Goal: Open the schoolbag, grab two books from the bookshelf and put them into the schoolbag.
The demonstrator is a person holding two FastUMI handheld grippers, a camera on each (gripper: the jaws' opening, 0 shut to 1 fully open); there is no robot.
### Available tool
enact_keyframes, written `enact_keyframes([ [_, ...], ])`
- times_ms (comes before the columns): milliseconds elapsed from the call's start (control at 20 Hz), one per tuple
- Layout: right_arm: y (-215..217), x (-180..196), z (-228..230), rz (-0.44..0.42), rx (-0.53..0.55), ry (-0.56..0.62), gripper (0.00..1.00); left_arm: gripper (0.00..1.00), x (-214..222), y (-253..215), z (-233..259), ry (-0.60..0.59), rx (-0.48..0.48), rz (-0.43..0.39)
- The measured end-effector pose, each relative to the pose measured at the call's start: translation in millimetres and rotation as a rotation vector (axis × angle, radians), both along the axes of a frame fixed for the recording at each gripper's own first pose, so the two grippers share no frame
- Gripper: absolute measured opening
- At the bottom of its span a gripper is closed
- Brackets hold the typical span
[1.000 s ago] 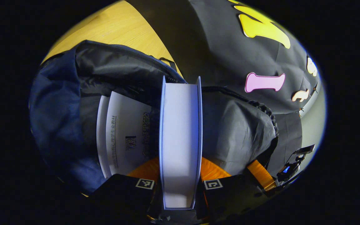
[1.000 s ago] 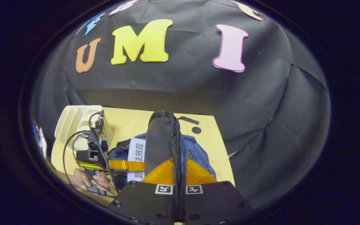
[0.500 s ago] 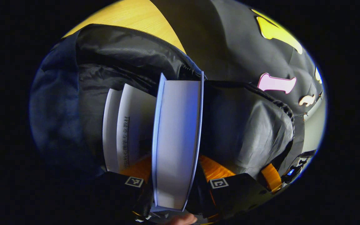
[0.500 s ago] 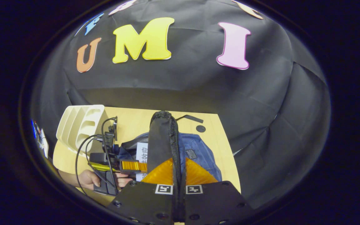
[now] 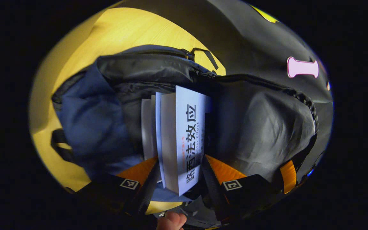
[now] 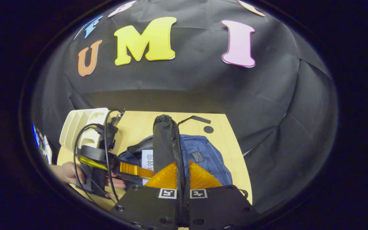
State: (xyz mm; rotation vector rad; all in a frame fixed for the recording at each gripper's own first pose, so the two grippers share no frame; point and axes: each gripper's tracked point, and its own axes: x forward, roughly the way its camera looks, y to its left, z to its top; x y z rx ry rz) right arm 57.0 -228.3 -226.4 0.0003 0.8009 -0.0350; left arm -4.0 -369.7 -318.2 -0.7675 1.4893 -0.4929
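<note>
The blue schoolbag [image 5: 88,124] lies open on the wooden table [image 5: 123,28]. A white book [image 5: 187,137] with dark lettering stands tilted in its mouth, beside another white book [image 5: 146,127] deeper in. My left gripper [image 5: 180,157] is open, its fingers [image 5: 139,166] spread a little wider than the book. In the right gripper view my right gripper [image 6: 180,163] is shut on the bag's black zipper edge [image 6: 164,140] and holds it up above the schoolbag [image 6: 203,159]. The left gripper [image 6: 133,169] and the book [image 6: 147,158] show to its left.
A white bookshelf rack [image 6: 81,124] stands at the table's [image 6: 139,124] back left. A small black disc [image 6: 208,129] and a strap end lie on the table beyond the bag. A hand [image 6: 65,171] holds the left gripper. The black cloth wall closes the back and right.
My left gripper has opened and drawn back from the bag. The book it held now leans in the bag with its lettered side showing. The right gripper kept holding the zipper edge up.
</note>
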Motion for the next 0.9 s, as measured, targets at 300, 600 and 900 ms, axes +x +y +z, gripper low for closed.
enact_keyframes([
  [300,16.9,-2.8,1.4,0.023,0.021,-0.013,0.0,0.81,8.8,64.9,38.6,-0.232,0.253,-0.112],
  [600,37.8,-14.2,4.9,0.02,0.038,-0.031,0.0,0.8,9.8,118.1,84.4,-0.333,0.383,-0.132],
  [900,78.8,-24.8,-4.0,0.063,0.024,-0.029,0.0,0.8,3.1,183.8,124.2,-0.427,0.498,-0.165],
])
